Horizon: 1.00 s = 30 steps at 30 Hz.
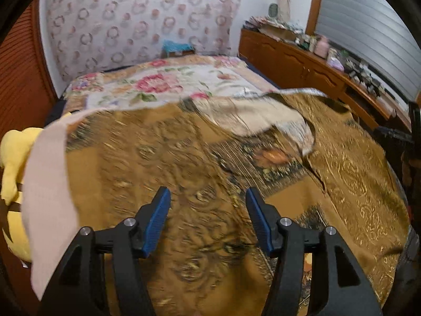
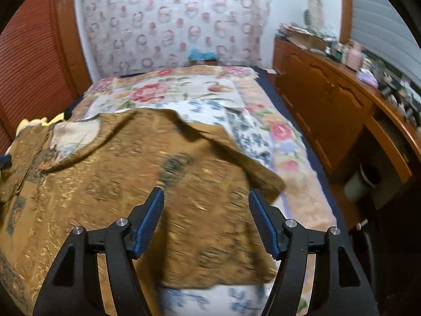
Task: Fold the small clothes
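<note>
On the bed (image 2: 302,192), over the floral quilt, lies the piece being folded: a brown and gold patterned garment (image 2: 163,184), spread out with its pale lining showing at the neck opening. Both views are motion-blurred, so fine detail is a guess.

The left tool (image 1: 208,221) is released, jaws spread wide over the cloth and nothing between them. Same for the right tool (image 2: 206,221): spread apart, gripping nothing, hovering above the garment near its right edge. My read is we're at the laying-out stage or between folds, since I can't see a clean fold line anywhere. Next move probably calls for each tool to drop to an edge or sleeve, pinch one layer only, and carry it across toward the middle.

Stuff around: a pale pink cloth strip (image 1: 47,197) hangs across the left side of the left view, in front of a yellow plush toy (image 1: 13,158) sitting just beside the garment. Those two could get snagged or dragged along. A blue-and-white floral cloth (image 2: 252,137) peeks out under the right edge, easy to grab by mistake. Wooden cabinet (image 2: 329,105) runs along the right, well apart.
</note>
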Tool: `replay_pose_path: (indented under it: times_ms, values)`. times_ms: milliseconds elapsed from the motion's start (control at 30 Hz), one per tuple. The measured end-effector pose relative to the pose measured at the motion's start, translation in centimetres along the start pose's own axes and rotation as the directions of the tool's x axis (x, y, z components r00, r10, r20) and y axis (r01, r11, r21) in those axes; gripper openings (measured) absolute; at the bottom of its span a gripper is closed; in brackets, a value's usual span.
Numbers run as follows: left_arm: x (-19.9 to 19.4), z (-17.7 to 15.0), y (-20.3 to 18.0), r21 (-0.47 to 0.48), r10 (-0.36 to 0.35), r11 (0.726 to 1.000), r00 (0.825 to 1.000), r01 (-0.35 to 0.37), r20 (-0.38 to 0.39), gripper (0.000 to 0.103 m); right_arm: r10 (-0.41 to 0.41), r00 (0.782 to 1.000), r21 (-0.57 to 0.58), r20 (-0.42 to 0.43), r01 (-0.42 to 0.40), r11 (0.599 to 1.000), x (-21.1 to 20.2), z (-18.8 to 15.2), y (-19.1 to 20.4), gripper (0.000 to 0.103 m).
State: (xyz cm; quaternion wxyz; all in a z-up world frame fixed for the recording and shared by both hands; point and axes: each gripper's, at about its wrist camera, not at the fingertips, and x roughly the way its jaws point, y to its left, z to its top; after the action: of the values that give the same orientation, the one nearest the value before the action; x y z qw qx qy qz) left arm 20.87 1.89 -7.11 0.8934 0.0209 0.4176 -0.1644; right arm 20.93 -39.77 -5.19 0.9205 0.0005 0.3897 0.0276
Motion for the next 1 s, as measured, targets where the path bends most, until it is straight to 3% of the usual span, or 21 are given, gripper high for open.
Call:
replay_pose_path:
  times_ms: [267, 367, 567, 833, 933, 1000]
  values:
    - [2.2, -0.9, -1.9, 0.038, 0.007, 0.999, 0.998, -0.004, -0.059, 0.059, -0.009, 0.999, 0.065, -0.040, 0.012, 0.998, 0.4, -0.6, -3.9, 0.068]
    - [2.5, -1.2, -2.2, 0.045, 0.021, 0.999, 0.998, -0.018, -0.060, 0.060, -0.014, 0.999, 0.046, -0.049, 0.016, 0.999, 1.2, 0.1, -4.6, 0.063]
    - [2.8, -1.7, -3.5, 0.075, 0.047, 0.996, 0.998, -0.045, -0.032, 0.076, 0.009, 0.999, -0.001, -0.053, -0.009, 1.000, 3.2, 2.1, -4.9, 0.057]
    - [3.1, -1.4, -3.6, 0.074, 0.045, 0.996, 0.998, -0.042, -0.041, 0.083, 0.027, 0.994, -0.112, -0.108, -0.039, 0.993, 6.4, 4.2, -4.4, 0.047]
    - [3.3, -1.3, -3.8, 0.071, 0.051, 0.996, 0.998, -0.048, -0.046, 0.088, 0.028, 0.990, -0.133, -0.135, -0.046, 0.990, 7.6, 4.3, -4.4, 0.037]
    - [3.4, -1.2, -3.8, 0.068, 0.053, 0.996, 0.997, -0.049, -0.048, 0.090, 0.057, 0.989, -0.122, -0.133, -0.073, 0.990, 7.6, 4.4, -4.6, 0.018]
